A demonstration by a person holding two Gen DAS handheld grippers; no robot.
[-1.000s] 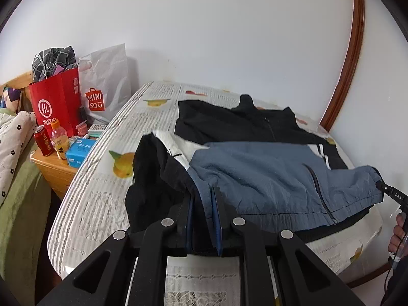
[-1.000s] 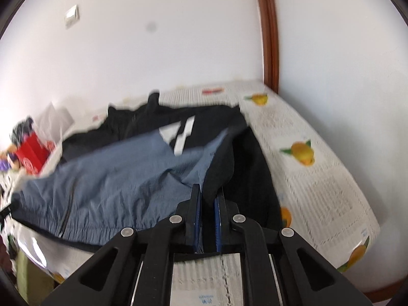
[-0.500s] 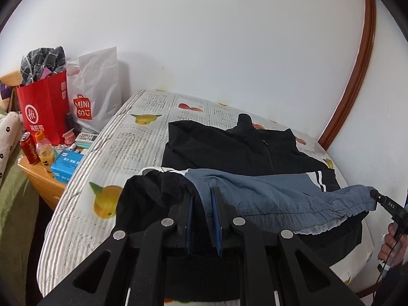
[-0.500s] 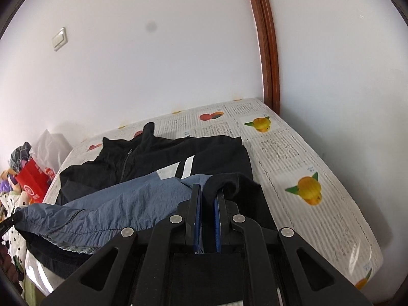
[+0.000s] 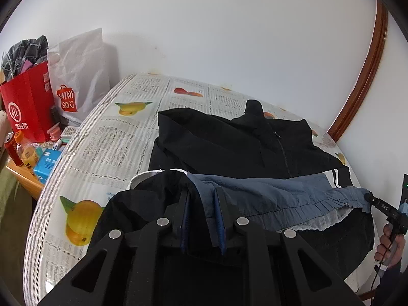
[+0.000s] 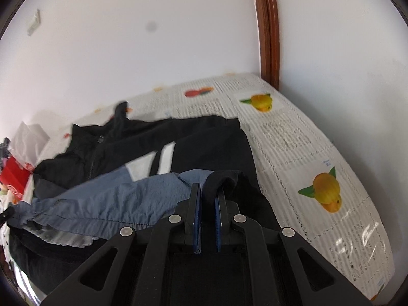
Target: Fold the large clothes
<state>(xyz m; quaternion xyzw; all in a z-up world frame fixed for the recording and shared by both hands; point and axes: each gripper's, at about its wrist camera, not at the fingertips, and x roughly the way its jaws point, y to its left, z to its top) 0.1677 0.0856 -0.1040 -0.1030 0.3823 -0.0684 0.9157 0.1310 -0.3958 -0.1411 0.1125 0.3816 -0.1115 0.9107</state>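
The bed (image 5: 122, 137), in its fruit-print cover, takes up nearly everything ahead of both grippers, and the black-and-blue jacket (image 5: 229, 142) lies across it, stretching from right at the fingertips away toward the far wall. Its collar (image 5: 255, 109) points at that wall and the zip runs straight back toward the grippers, so the long axis lies front to back as they look.

It is thin, crinkly shell cloth with a mesh lining: light and limp, I would judge, a bit slippery, sagging wherever it is unsupported. The gathered blue hem (image 5: 293, 204) is the sensible place to hold it, one pinch near each end.

That is where both pinches sit. The left gripper (image 5: 202, 201) has a bunch of blue and black cloth between its fingers, its jaws easing apart a little yet the cloth bunched against the pads. The right gripper (image 6: 208, 191) is clamped on a dark fold by the hem's other end.

Off to the left gripper's left, a red bag (image 5: 28, 104) and a white Miniso bag (image 5: 76, 71) stand by a cluttered nightstand (image 5: 25, 178).
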